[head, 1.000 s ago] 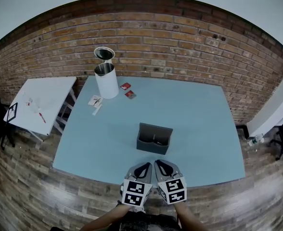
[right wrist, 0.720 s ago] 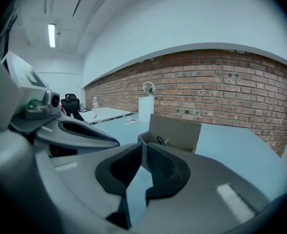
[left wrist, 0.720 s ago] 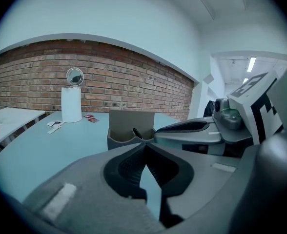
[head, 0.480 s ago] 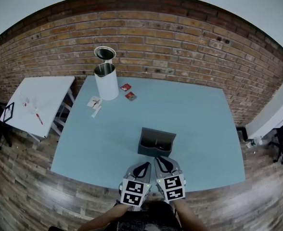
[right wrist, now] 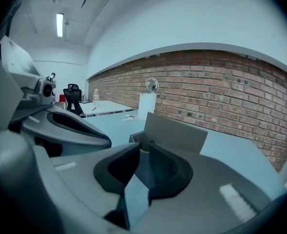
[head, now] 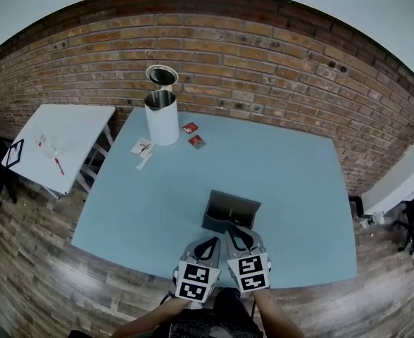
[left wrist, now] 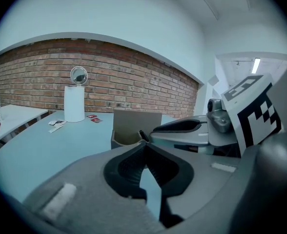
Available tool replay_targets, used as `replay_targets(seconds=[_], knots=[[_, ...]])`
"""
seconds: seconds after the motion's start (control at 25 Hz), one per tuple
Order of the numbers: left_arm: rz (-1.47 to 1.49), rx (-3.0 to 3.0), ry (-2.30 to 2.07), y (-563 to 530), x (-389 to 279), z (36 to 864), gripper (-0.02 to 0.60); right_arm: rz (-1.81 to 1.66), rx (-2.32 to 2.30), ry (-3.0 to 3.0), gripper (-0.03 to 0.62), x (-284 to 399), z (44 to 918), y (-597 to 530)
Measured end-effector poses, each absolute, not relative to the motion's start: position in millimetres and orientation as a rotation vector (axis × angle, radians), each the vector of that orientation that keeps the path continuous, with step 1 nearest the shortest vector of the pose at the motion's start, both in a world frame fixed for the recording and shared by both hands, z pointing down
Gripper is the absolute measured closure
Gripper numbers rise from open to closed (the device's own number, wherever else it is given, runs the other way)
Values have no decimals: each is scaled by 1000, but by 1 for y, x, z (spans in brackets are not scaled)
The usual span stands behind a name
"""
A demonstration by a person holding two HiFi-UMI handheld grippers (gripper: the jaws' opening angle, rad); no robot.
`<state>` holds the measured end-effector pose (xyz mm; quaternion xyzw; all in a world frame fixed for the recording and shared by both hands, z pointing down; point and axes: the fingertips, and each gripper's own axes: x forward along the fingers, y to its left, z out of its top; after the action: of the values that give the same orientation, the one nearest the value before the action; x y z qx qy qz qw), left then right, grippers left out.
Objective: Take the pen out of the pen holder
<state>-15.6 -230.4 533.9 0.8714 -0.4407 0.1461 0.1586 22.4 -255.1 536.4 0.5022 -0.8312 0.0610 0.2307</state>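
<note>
A grey box-shaped pen holder (head: 229, 204) stands on the light blue table (head: 291, 189), near its front edge. A dark pen tip (left wrist: 142, 134) pokes up inside the holder and also shows in the right gripper view as a pen tip (right wrist: 152, 142). My left gripper (head: 212, 241) hangs just short of the holder, its jaws closed tip to tip and empty. My right gripper (head: 233, 229) reaches the holder's near wall; a narrow gap shows between its pads and nothing is in it. In their own views, the left gripper (left wrist: 144, 144) and right gripper (right wrist: 142, 150) both point at the holder (right wrist: 175, 130).
A white cylinder bin (head: 162, 118) stands at the table's far left with a small round fan (head: 162, 76) behind it. Two red packets (head: 193, 134) and paper cards (head: 142, 148) lie nearby. A white side table (head: 59, 146) sits left. A brick wall (head: 263, 62) runs behind.
Both grippers have moved forward toward the pen holder. The right gripper's tips now overlap the holder's near edge in the head view.
</note>
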Motion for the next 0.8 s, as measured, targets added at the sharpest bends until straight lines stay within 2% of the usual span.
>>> replay_targets(seconds=[0.8], knots=[[430, 2398, -1372, -245, -26, 543, 581, 130, 1264, -2269, 507, 18, 554, -293]])
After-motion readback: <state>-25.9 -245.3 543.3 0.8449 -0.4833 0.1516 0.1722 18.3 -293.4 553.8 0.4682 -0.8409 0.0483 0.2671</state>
